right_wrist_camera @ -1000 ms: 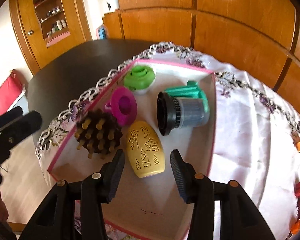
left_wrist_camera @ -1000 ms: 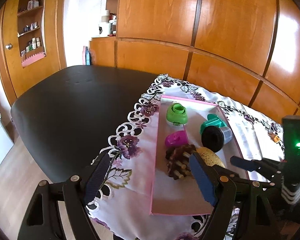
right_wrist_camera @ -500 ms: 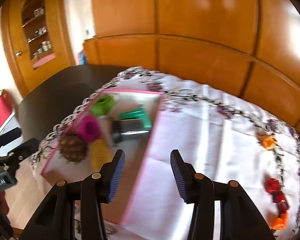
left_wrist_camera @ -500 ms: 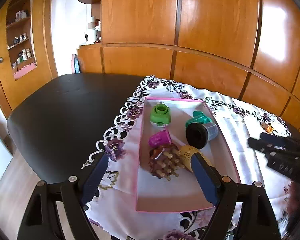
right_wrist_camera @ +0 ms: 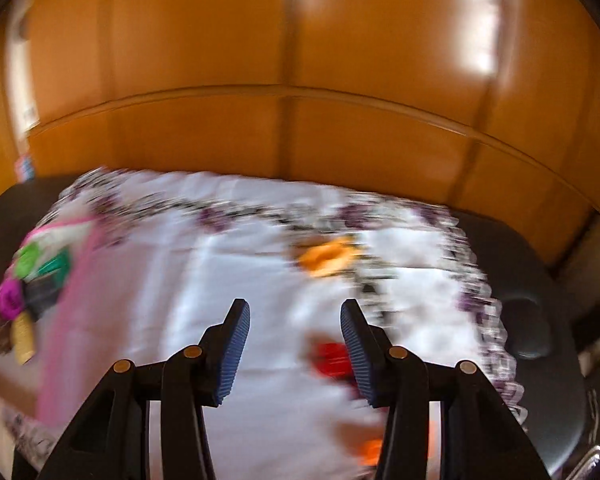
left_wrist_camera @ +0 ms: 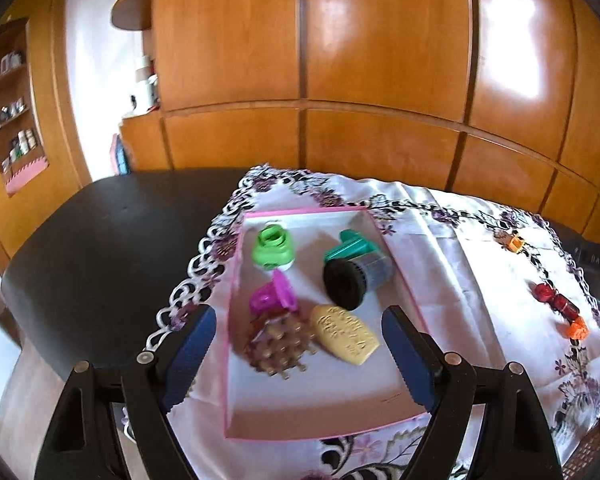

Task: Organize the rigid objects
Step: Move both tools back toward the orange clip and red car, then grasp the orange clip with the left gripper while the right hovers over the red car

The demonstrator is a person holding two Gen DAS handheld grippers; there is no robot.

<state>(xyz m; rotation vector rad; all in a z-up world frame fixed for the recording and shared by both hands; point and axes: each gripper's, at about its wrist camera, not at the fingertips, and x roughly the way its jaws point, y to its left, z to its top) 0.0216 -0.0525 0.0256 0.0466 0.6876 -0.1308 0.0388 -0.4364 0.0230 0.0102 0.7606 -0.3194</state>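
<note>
Right claw (right_wrist_camera: 295, 354) empty above tablecloth (right_wrist_camera: 260, 280)

The right wrist view is smeared throughout by motion blur. The pink-rimmed shallow cardboard tray (right_wrist_camera: 66, 292) at nine o'clock is cut by the left edge, its contents mere colour smudges. An orange blob (right_wrist_camera: 326, 258) at twelve o'clock and a red blob (right_wrist_camera: 332, 358) by the right finger cannot be identified. In the left wrist view, the brown peg-studded round brush (left_wrist_camera: 280, 346) is blurred, and the small red-and-orange toys (left_wrist_camera: 558, 312) at three o'clock are too small to tell.
</note>
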